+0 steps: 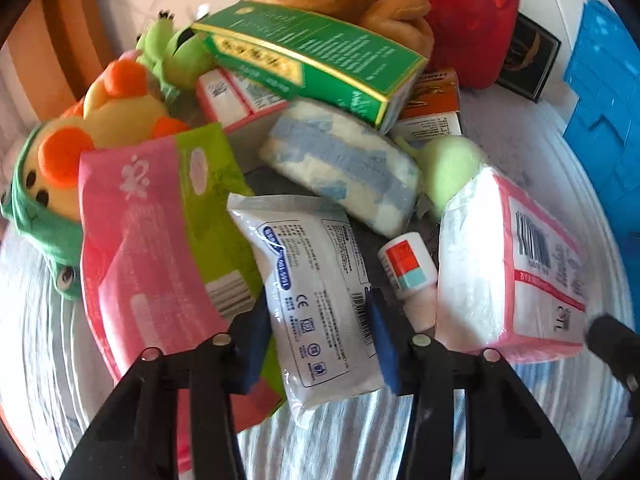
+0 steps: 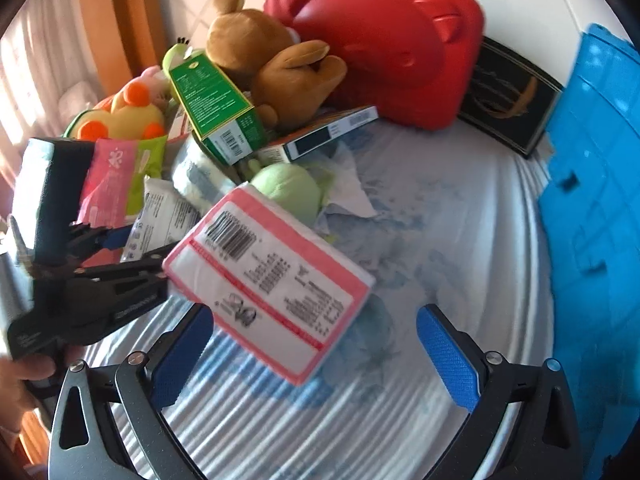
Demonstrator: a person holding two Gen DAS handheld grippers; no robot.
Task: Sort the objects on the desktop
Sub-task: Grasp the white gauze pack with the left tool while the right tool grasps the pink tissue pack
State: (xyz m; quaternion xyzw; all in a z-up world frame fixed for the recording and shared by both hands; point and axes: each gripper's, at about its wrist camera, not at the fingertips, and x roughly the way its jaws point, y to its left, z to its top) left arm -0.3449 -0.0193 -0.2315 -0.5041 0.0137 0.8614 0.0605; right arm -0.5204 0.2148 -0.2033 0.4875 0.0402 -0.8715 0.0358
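Note:
A pile of objects lies on a striped cloth. My left gripper (image 1: 320, 344) is open, its blue pads on either side of a white printed pouch (image 1: 312, 280) without visibly pressing it. Beside it are a pink-and-green wipes pack (image 1: 160, 232), a small white bottle (image 1: 410, 272) and a pink-edged tissue pack (image 1: 508, 264). My right gripper (image 2: 316, 352) is open and empty, with the pink-edged tissue pack (image 2: 272, 276) just ahead of and between its fingers. The left gripper body (image 2: 88, 280) shows at the left of the right wrist view.
A green box (image 1: 312, 60), brown teddy (image 2: 272, 64), yellow plush (image 1: 116, 116), green plush (image 2: 292, 188), blue-white pack (image 1: 344, 168) and small boxes crowd the pile. A red bear-shaped case (image 2: 384, 40) and black box (image 2: 508, 96) stand behind. A blue crate (image 2: 592, 220) is at right.

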